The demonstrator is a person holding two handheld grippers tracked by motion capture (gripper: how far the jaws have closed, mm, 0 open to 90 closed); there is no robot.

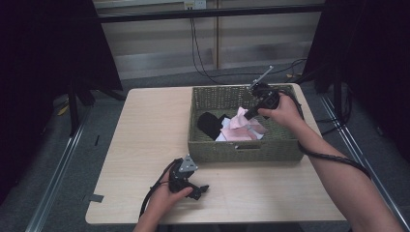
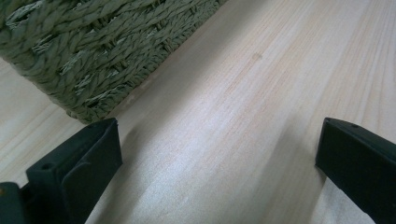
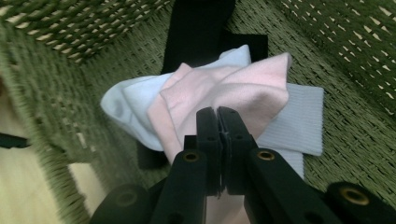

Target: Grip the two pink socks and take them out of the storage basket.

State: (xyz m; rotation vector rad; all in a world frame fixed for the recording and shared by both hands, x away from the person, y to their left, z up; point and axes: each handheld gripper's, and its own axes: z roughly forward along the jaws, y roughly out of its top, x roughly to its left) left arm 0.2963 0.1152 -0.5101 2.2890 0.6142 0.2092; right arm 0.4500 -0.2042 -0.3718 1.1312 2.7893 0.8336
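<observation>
The counter (image 1: 145, 145) carries a woven basket (image 1: 241, 151) with bare wood left of it. Inside, among black and white socks, the pink sock (image 3: 233, 93) is pinched in the right gripper (image 3: 218, 122), jaws clamped on its fabric, likely for lifting over the rim. The left gripper (image 2: 219, 158) rests outside the basket, jaws apart and empty.

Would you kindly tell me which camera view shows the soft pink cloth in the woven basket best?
The right gripper view: the soft pink cloth is close, pinched in the right gripper. The high view shows it small; the left gripper view has none of it.
</observation>
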